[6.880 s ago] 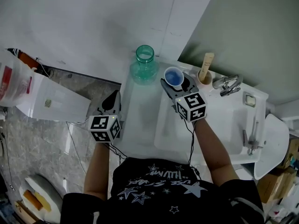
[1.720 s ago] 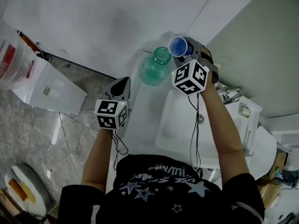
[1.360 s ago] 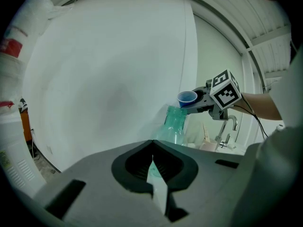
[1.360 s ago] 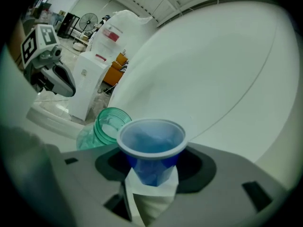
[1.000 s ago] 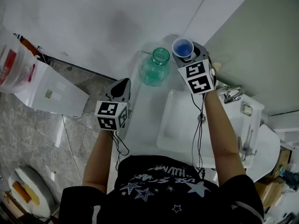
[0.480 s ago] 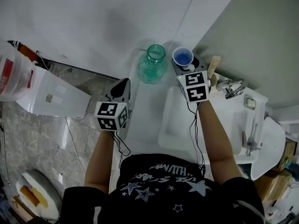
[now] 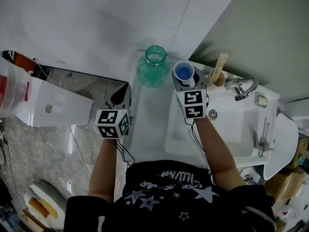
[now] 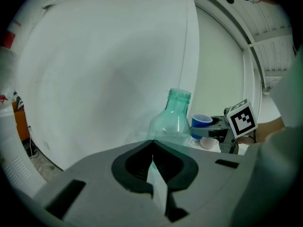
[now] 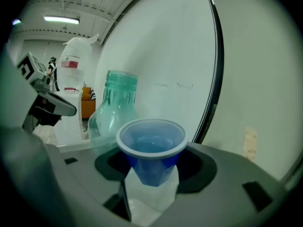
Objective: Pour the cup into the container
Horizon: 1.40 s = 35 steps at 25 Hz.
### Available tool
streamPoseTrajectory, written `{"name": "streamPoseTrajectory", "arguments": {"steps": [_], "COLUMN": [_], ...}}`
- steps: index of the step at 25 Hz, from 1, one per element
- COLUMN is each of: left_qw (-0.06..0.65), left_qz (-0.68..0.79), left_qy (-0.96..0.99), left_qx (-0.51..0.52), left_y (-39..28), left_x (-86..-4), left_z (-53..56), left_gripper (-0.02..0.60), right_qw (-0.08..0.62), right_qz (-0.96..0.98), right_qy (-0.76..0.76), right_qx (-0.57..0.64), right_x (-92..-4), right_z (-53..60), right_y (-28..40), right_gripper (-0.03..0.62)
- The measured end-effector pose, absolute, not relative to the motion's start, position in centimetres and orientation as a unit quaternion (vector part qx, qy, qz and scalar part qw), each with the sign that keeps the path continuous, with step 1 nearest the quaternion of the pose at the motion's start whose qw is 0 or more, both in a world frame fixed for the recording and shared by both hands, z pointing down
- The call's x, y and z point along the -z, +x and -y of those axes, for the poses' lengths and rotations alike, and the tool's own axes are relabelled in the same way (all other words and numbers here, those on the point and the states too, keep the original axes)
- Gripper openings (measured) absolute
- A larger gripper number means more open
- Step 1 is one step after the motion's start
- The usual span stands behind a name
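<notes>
Right claw (image 7: 186,80) grips the blue cup (image 7: 183,71) upright; we place the green container (image 7: 153,67) just to its left, at the bench's (image 7: 147,124) far edge.

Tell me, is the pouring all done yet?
Looks nearly done. The blue cup was tipped over the mouth of the green jar a moment ago; now it is upright again beside the jar. The right gripper still clamps it, by the sink. Left: setting the cup down and letting go. I cannot tell whether anything remains inside the cup.
</notes>
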<state>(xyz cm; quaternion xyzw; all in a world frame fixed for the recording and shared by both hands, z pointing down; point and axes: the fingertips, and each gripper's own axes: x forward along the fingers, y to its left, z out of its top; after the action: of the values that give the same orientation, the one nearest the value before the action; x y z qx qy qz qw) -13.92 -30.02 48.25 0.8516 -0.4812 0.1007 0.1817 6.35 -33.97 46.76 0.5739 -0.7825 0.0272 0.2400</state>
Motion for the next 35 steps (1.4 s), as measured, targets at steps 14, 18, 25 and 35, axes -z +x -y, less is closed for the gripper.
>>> {"name": "streamPoseTrajectory", "arguments": {"steps": [14, 18, 25, 35], "left_qw": [0.208, 0.215, 0.223, 0.227], "left_qz": [0.48, 0.48, 0.481, 0.481], "left_qy": [0.843, 0.84, 0.837, 0.836], "left_qx": [-0.129, -0.133, -0.136, -0.136], "left_y": [-13.8, -13.8, -13.9, -13.7], "left_x": [-52.2, -53.0, -53.9, -54.3], "left_z": [31.1, 31.2, 31.1, 31.0], "left_gripper": [0.011, 0.011, 0.012, 0.012], "right_qw": [0.214, 0.213, 0.207, 0.191], "right_qz": [0.761, 0.76, 0.759, 0.759], "right_qy": [0.602, 0.603, 0.605, 0.611], "right_qx": [-0.111, -0.118, -0.121, -0.115], "right_x": [-54.9, -56.2, -57.3, -57.5], "right_z": [34.6, 34.8, 35.2, 35.2], "right_y": [8.8, 8.9, 9.1, 8.4], "right_gripper": [0.261, 0.264, 0.268, 0.285]}}
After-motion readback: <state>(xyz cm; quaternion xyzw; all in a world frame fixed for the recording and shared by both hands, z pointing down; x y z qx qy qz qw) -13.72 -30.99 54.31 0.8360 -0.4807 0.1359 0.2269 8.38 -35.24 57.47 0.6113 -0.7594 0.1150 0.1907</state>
